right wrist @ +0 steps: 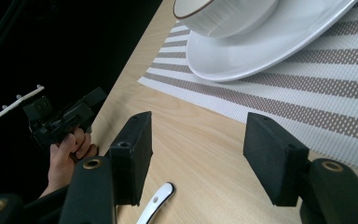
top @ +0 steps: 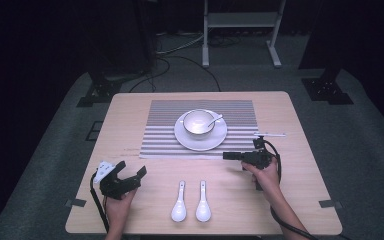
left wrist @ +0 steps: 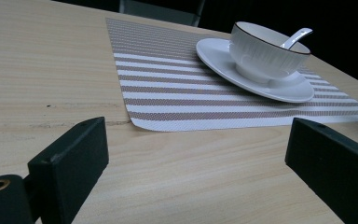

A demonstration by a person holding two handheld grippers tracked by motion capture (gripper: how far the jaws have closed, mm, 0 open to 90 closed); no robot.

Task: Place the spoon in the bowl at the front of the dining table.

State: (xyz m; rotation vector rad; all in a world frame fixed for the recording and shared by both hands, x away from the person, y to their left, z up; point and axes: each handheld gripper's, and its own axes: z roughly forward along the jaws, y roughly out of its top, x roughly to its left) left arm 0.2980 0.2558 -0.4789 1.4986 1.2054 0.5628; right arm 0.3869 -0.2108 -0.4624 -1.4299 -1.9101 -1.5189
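A white bowl with a dark rim stands on a white plate on a striped placemat. A white spoon leans in the bowl. Two more white spoons lie side by side near the front edge. My left gripper is open at the front left, aimed at the placemat and bowl. My right gripper points left along the placemat's front edge, open and holding nothing. One spoon handle lies below its jaws, and the plate is just ahead.
The wooden table has bare wood on both sides of the placemat. Strips of tape mark its front corners. On the dark floor behind stand a white frame and some cables. The other hand and its gripper show in the right gripper view.
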